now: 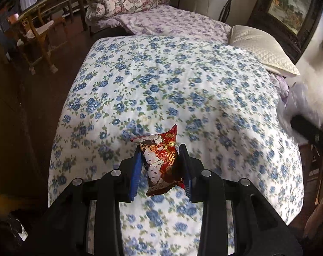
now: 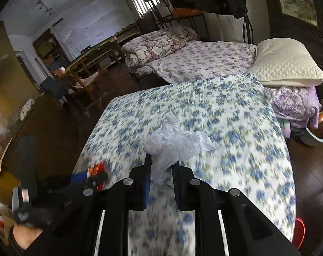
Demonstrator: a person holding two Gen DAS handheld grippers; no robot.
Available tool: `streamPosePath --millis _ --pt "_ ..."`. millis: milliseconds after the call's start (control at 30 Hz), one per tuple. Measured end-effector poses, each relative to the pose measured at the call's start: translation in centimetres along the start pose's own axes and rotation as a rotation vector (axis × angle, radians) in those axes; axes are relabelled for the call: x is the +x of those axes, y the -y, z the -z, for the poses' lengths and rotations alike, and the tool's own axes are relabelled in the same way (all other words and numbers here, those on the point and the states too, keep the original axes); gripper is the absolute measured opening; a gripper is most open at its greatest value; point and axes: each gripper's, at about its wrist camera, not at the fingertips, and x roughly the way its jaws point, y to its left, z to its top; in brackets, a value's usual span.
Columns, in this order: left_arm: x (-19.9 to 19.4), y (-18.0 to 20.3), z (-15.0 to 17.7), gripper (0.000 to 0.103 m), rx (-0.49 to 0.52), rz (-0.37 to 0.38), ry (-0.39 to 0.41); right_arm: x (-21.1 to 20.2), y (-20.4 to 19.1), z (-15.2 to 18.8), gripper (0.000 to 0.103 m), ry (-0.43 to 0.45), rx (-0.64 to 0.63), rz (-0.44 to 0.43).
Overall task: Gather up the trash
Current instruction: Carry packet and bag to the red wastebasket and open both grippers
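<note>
Trash is already in both tools: the left gripper (image 1: pixel 161 162) clamps a red snack wrapper (image 1: pixel 161 160), long axis running forward between the fingers, and the right gripper (image 2: pixel 162 170) pinches a crumpled clear plastic bag (image 2: pixel 172 140). Both hang just above the blue-floral bedspread (image 1: pixel 182 81); no bin shows in this bedroom, so drop-off direction is unclear.

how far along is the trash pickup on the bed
Already done: the blue-flowered quilt shows no loose litter in either view. In hand: the left gripper has its jaws shut on a red snack wrapper, and the right gripper is shut on a crumpled clear plastic bag. Left: dropping both pieces somewhere; no bin is clearly visible, so that step is not yet done.
</note>
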Motion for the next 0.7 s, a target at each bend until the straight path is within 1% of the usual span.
streamPosePath --millis 133,200,267,367,400,433,500,533,567,700 --pt "-2.1 2.0 0.5 0.035 0.047 0.018 0.027 -3.9 2.2 3.0 0.018 0.019 -0.004 0.033" --pt "-2.9 3.2 0.6 0.035 0.076 0.032 0.037 -5.9 4.2 4.6 0.018 0.029 0.011 0.064" --pt "-3.8 5.3 0.7 0.035 0.125 0.050 0.045 -8.2 6.9 6.6 0.018 0.038 0.041 0.103" --pt "-4.6 9.7 0.9 0.035 0.225 0.091 0.041 -11.0 10.8 9.3 0.018 0.041 0.082 0.162" --pt "-4.7 11.7 1.0 0.035 0.265 0.118 0.032 -11.7 11.9 10.1 0.018 0.039 0.093 0.180" --pt "-4.7 13.7 1.3 0.035 0.303 0.141 0.021 -12.7 13.7 11.5 0.018 0.031 0.112 0.209" --pt "-4.3 17.1 1.7 0.035 0.363 0.184 -0.005 -13.5 15.8 13.1 0.018 0.025 0.141 0.234" --pt "-3.9 19.9 2.2 0.035 0.412 0.219 -0.032 -14.0 17.1 14.2 0.018 0.020 0.164 0.249" --pt "-3.6 21.8 2.6 0.035 0.443 0.236 -0.049 -14.4 18.7 15.3 0.018 0.013 0.192 0.265" --pt "-2.1 31.3 5.4 0.035 0.619 0.334 -0.126 -15.0 24.3 19.4 0.019 -0.020 0.302 0.315"
